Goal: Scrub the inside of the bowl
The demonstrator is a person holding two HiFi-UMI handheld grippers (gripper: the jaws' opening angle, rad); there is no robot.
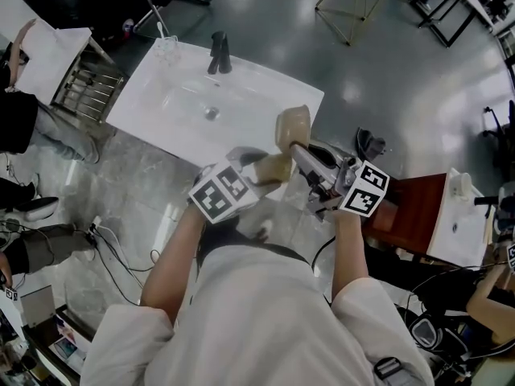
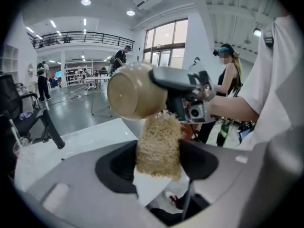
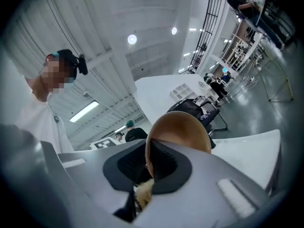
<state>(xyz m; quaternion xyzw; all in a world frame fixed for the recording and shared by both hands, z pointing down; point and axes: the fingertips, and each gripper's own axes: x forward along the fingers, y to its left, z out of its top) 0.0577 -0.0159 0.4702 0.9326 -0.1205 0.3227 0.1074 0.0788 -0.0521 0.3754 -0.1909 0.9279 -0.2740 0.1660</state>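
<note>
Two grippers meet over the white sink counter: the right gripper clamps the rim of the round tan bowl to steady it, the left gripper clamps a coarse tan sponge at its seven o'clock, seemingly ready to scrub.

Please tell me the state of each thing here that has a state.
bowl: lifted, tipped on its side, rim clamped by right gripper.
scrub pad: clamped in left gripper, outside the bowl.
left gripper: shut on scrub pad.
right gripper: shut on bowl rim.
faucet: no stream visible.
</note>
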